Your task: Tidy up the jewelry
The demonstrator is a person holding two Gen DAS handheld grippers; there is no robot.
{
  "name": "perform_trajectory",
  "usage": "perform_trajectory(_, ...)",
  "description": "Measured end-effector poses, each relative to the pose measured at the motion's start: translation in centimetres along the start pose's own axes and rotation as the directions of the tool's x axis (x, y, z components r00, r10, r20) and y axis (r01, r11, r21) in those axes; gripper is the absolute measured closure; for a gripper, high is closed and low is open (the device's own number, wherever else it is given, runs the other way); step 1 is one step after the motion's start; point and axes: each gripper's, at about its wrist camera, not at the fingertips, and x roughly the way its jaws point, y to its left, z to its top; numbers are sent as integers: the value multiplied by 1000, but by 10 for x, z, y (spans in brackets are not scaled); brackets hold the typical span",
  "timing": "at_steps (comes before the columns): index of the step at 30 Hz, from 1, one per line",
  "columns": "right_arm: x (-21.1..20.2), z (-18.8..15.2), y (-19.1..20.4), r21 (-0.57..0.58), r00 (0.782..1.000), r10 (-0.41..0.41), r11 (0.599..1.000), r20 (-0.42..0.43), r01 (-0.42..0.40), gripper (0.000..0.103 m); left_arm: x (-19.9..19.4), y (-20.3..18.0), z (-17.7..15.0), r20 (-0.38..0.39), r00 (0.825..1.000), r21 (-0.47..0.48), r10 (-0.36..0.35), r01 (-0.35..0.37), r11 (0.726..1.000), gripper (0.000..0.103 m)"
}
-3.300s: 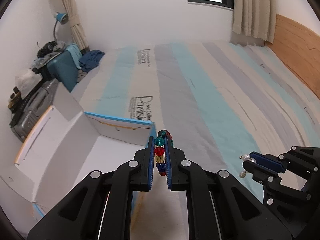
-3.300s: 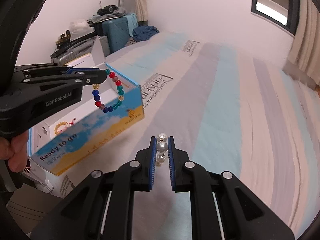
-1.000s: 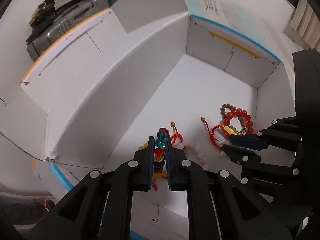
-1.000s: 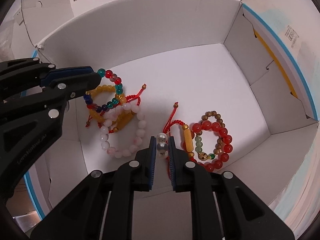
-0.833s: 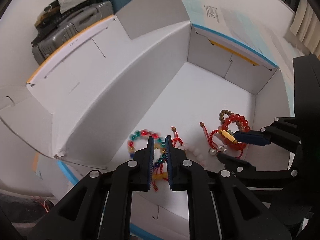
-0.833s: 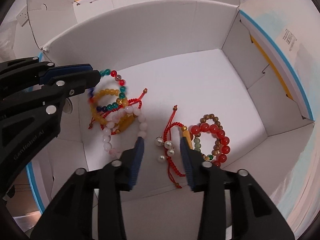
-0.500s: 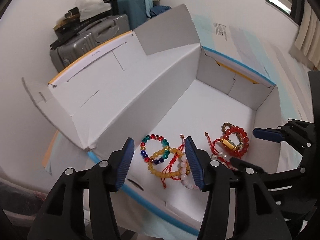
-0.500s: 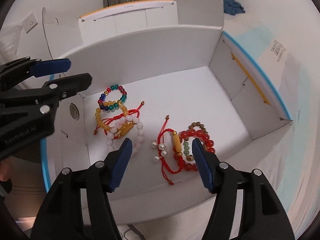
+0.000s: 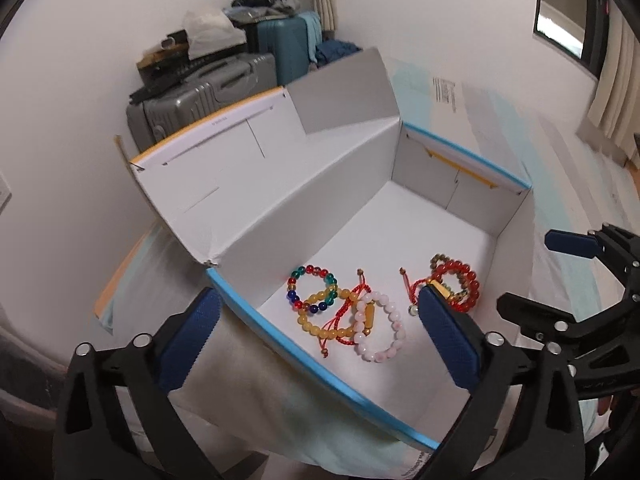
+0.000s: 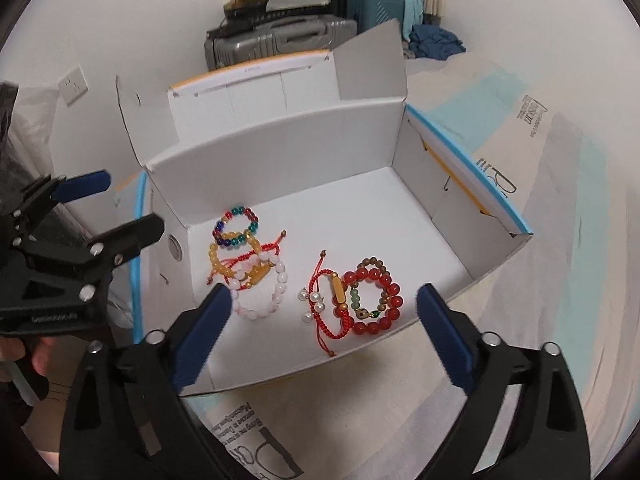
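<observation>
An open white box [image 9: 320, 364] [image 10: 280, 128] with a blue rim holds several bracelets. The multicoloured bead bracelet [image 9: 312, 288] [image 10: 236, 226] lies at the left end of its floor, on a yellow bead bracelet [image 10: 216, 258]. The pearl piece [image 10: 314, 300] lies loose beside a red bead bracelet [image 9: 456, 284] [image 10: 376, 300]. My left gripper [image 9: 316, 298] [image 10: 120, 204] hangs above the box's left end. My right gripper [image 10: 324, 295] [image 9: 536, 272] hovers over the near wall. The jaws of both are opening wide, and their pads touch nothing.
A pink-white bead bracelet [image 9: 380, 332] and red cords lie among the others. The box stands on a striped bedsheet [image 9: 580, 184] at the bed's edge. Grey [image 9: 200, 96] and teal [image 9: 284, 48] suitcases stand against the wall behind. A hand [image 10: 36, 356] holds the left gripper.
Both grippers were shut, the left on the multicoloured bracelet, the right on the pearl piece. They let these go into the box, spread wide and rose back from it.
</observation>
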Motion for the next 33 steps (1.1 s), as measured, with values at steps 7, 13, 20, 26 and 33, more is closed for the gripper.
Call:
perform_trajectory(7,-32,-10,-3,21,996,-32,999,81,30,7,-20,-9,-9,15,999,14,40,-40,999,6)
perform_trajectory(13,-54,-24,-8,74,984,-125,990,127,117,7,-35,-15,-18,40,996,10,83,-83,996,6)
perform_trajectory(20,-68,-44,-11,112,980,-141,986,139,126,7,-51,-26,-34,51,996,-11,80,-79,997,6)
perform_trajectory(26,-75,-59,-1,111,975,-169,982,144,154,7,-61,-34,-49,49,995,-17,90,-89,996,6)
perform_trajectory(33,-80,-67,7,113,968,-198,977,156,182,7,-66,-32,-57,45,995,-48,85,-83,995,6)
